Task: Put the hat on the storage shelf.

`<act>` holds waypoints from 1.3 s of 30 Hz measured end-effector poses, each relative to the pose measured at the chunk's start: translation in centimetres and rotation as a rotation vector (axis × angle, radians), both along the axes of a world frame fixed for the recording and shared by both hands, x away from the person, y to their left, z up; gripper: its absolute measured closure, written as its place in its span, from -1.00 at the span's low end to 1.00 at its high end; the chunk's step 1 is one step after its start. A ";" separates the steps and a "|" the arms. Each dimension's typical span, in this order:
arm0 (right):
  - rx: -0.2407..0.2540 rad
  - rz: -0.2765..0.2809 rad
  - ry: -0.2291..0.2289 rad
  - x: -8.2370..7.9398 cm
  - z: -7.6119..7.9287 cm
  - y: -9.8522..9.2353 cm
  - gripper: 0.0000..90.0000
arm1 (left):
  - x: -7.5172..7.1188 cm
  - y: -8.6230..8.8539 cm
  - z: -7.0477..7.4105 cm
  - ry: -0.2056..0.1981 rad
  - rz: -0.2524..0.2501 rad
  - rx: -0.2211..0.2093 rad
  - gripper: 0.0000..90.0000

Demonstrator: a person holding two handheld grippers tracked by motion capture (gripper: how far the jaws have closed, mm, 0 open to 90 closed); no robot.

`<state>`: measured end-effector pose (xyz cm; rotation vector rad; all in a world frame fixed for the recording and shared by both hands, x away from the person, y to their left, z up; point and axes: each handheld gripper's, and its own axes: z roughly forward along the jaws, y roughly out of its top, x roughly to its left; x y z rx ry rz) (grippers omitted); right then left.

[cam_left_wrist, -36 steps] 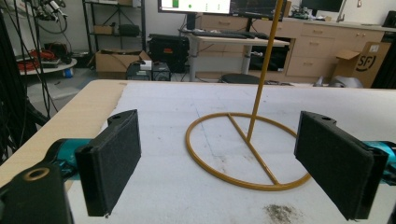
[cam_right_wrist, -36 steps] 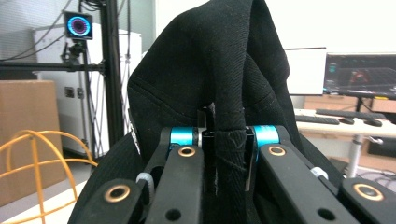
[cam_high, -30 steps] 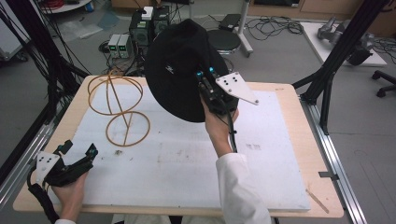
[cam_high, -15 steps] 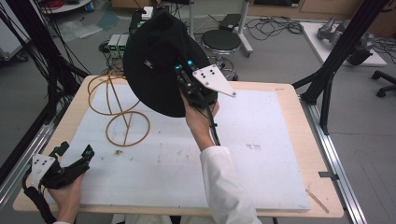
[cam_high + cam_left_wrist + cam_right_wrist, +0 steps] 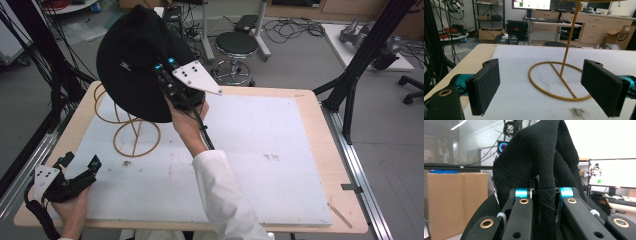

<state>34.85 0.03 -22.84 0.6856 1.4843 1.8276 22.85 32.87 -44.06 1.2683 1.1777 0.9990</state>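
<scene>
Black hat: I have the hat lifted clear of the table, hanging above its far left corner, over the upper part of the wire stand.
Right gripper: my right gripper is clamped tight on a fold of the hat's cloth; in the right gripper view the fabric is pinched between the two jaws and drapes up over them.
Left gripper: my left gripper rests low at the near left edge of the table, jaws spread wide with nothing between them.
Stand: gold wire, its round base flat on the white mat, the upright rod rising from it; the left gripper view looks straight at the base ring.
Mat: a small dark smudge lies just in front of the stand's base.
</scene>
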 end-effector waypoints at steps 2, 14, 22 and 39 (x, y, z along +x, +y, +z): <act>-0.005 0.016 0.006 0.1 0.1 1.0 0.92 | 0.0 0.1 0.0 0.002 0.003 0.001 -0.65; -0.023 0.076 0.015 0.3 -0.2 5.5 0.92 | 0.0 0.0 0.2 -0.018 0.016 0.014 -0.65; -0.053 0.096 0.055 0.8 -1.1 7.2 0.92 | 0.0 0.1 0.2 -0.021 0.024 0.017 -0.65; -0.109 0.102 0.145 1.8 -2.8 8.5 0.91 | 0.3 0.2 0.1 -0.014 0.018 0.008 -0.65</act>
